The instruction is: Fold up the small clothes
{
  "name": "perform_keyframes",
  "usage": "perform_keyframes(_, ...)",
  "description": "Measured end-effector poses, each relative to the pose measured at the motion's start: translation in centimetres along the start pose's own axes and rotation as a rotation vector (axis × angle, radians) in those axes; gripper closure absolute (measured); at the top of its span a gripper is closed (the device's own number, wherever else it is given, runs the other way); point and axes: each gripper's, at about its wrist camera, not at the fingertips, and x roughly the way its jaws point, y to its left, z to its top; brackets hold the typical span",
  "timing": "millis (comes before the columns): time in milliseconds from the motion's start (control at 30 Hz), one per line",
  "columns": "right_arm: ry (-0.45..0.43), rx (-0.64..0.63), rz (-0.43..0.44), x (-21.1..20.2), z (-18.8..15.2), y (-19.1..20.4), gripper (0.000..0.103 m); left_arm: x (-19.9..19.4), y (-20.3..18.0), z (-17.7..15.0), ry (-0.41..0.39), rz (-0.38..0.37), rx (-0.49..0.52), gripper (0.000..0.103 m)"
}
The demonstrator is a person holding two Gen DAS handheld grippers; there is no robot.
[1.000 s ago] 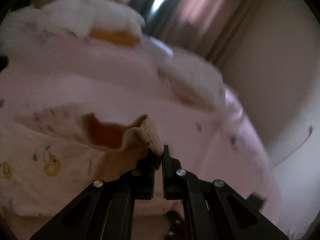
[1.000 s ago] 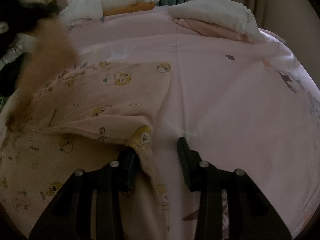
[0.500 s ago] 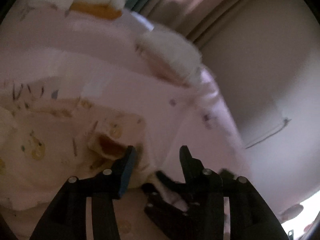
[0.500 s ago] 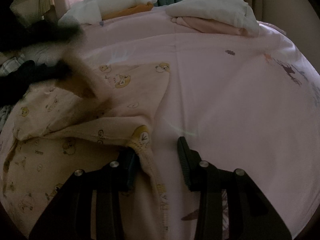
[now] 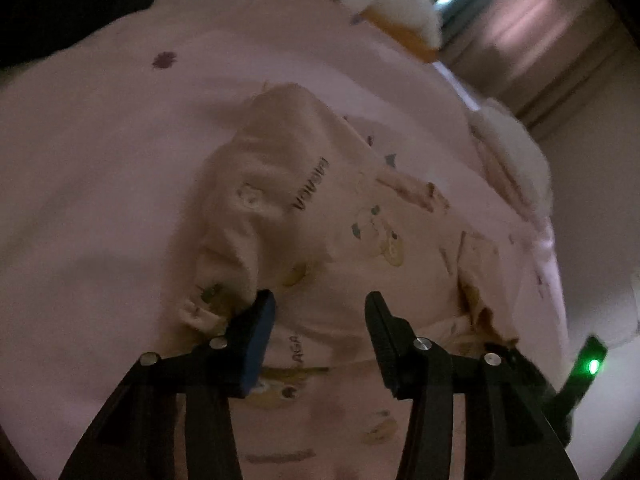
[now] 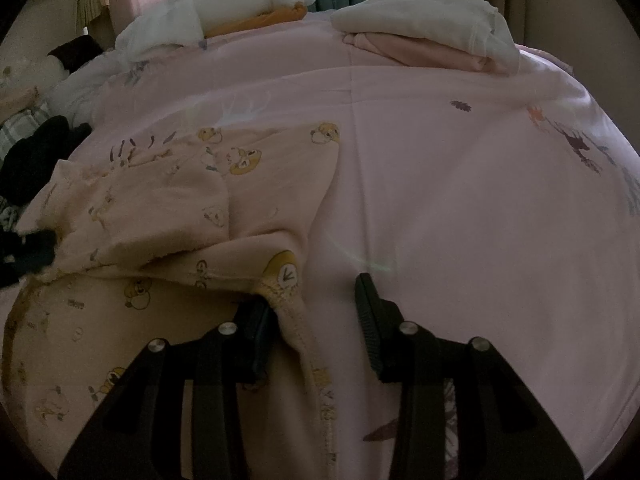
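A small peach garment with bear prints [image 6: 256, 184] lies on the pink bedsheet [image 6: 460, 200], its left part folded over onto its middle. In the left wrist view the garment [image 5: 320, 216] lies crumpled below my left gripper [image 5: 320, 312], which is open and empty just above the cloth. My right gripper [image 6: 316, 304] is open at the garment's right edge; a ribbed hem [image 6: 296, 320] runs between its fingers, ungripped.
White and orange pillows [image 6: 224, 12] and a stack of folded white and pink cloth [image 6: 432, 36] lie at the bed's far end. Dark clothes [image 6: 36, 152] are piled at the left edge. Curtains hang behind; a wall stands at the right.
My left gripper opened and let go of the garment's edge it held, dropping it over the middle, then swung left over the cloth. My right gripper stayed open and still.
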Motion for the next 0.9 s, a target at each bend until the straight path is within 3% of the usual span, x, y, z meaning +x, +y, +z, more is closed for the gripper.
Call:
perform_keyframes(100, 0.001, -0.003, -0.004, 0.0, 0.0, 0.0, 0.063, -0.1, 0.7, -0.5, -0.038, 0.074, 0.061, 0.083)
perform_keyframes(167, 0.001, -0.006, -0.007, -0.1, 0.1, 0.0, 0.063, 0.1, 2.0, -0.3, -0.044, 0.063, 0.01, 0.096)
perform_keyframes(267, 0.002, -0.006, -0.006, 0.0, 0.1, -0.1, 0.063, 0.1, 5.6, 1.0, 0.005, -0.098, -0.213, 0.096)
perform_keyframes(333, 0.002, -0.007, -0.008, -0.1, 0.1, -0.1, 0.063, -0.4, 6.4, 1.8, 0.006, -0.12, -0.333, 0.096)
perform_keyframes(400, 0.003, -0.009, -0.01, -0.1, 0.1, -0.1, 0.063, -1.4, 5.9, 2.4, -0.055, -0.09, -0.325, 0.096)
perform_keyframes(433, 0.003, -0.009, -0.011, -0.1, 0.1, -0.1, 0.063, -1.7, 5.1, 2.8, -0.087, -0.041, -0.279, 0.096)
perform_keyframes(467, 0.004, -0.01, -0.012, -0.1, 0.2, -0.1, 0.063, -1.6, 4.0, 3.3, -0.122, 0.068, -0.211, 0.096)
perform_keyframes(500, 0.003, -0.01, -0.012, 0.0, 0.2, -0.1, 0.063, -1.1, 3.1, 3.6, -0.152, 0.209, -0.148, 0.096)
perform_keyframes(533, 0.004, -0.009, -0.011, 0.0, 0.2, -0.1, 0.063, -0.5, 2.6, 3.7, -0.183, 0.421, -0.086, 0.09)
perform_keyframes(567, 0.004, -0.009, -0.01, 0.0, 0.2, -0.1, 0.063, 0.3, 2.9, 3.5, -0.178, 0.553, -0.07, 0.087)
perform_keyframes(600, 0.004, -0.009, -0.01, -0.1, 0.2, -0.1, 0.063, 0.8, 3.5, 3.1, -0.173, 0.574, -0.062, 0.086)
perform_keyframes(700, 0.005, -0.01, -0.011, -0.1, 0.2, -0.1, 0.063, -0.2, 4.2, 2.3, -0.222, 0.476, -0.085, 0.077)
perform_keyframes(800, 0.003, -0.03, -0.035, -0.1, 0.3, 0.4, 0.063, -1.3, 6.2, 1.8, -0.236, 0.392, -0.139, 0.076)
perform_keyframes(900, 0.012, -0.075, -0.08, -0.7, 0.7, 1.2, 0.063, -1.0, 6.2, 1.5, -0.243, 0.385, -0.139, 0.076)
